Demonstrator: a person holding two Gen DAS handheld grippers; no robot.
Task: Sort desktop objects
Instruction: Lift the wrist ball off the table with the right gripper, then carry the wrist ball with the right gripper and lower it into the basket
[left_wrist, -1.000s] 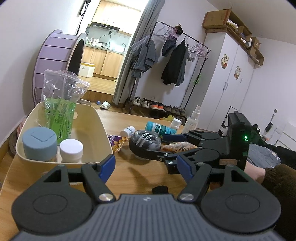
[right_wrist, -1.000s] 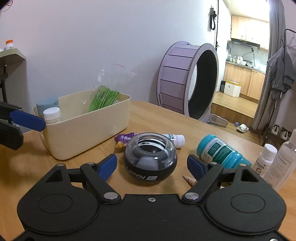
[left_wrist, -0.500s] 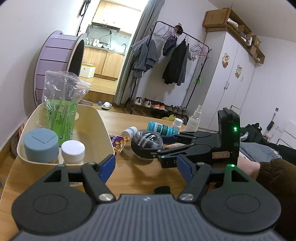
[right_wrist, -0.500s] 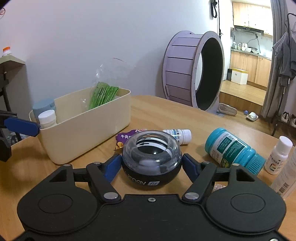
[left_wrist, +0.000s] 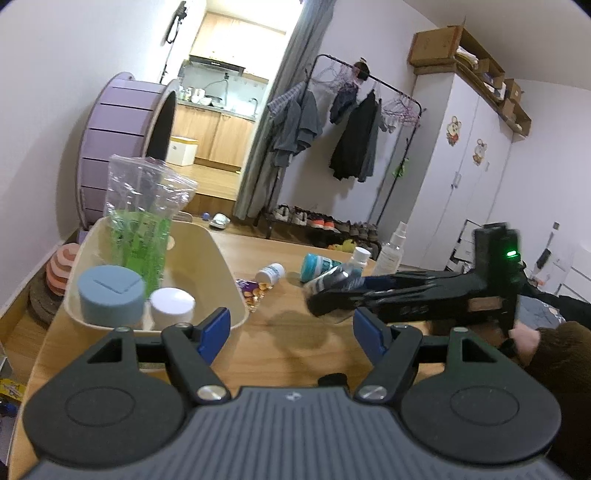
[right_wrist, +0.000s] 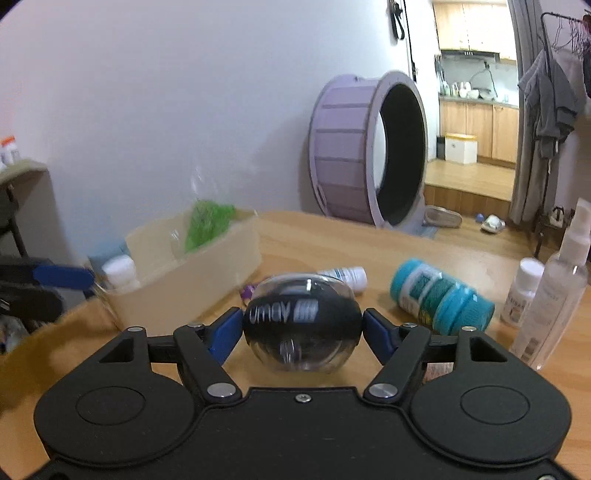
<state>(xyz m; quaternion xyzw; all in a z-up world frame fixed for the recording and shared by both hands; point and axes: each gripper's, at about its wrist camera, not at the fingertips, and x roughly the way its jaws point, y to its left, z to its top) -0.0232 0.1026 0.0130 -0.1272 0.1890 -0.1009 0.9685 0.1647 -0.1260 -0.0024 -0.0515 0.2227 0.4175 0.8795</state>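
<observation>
A: Foreground, right wrist view: what does the right gripper (right_wrist: 303, 326) hold?

B: A round ball (right_wrist: 302, 321) with a clear, glossy shell and a black band. The blue pads press on the band from both sides, and the ball looks lifted clear of the wooden table (right_wrist: 332, 240). The left gripper (left_wrist: 291, 328) stands wide apart with nothing between its fingers.

A: What could go wrong?

B: The shell is smooth and curved, so only two small patches are gripped; a tilt or jolt might roll it out, probably onto the table.

A: And farther back?

B: A teal ribbed bottle (right_wrist: 439, 295) and a small white bottle (right_wrist: 345, 275) lie on their sides beside a purple snack packet (left_wrist: 251, 291). A clear spray bottle (right_wrist: 554, 291) and a white-capped bottle (right_wrist: 522, 291) stand upright. The cream bin (right_wrist: 207, 273), matte with rounded corners, holds a blue tub (left_wrist: 110, 293), a white-lidded jar (left_wrist: 172, 306) and a crinkly bag of green sachets (left_wrist: 142, 218).
</observation>
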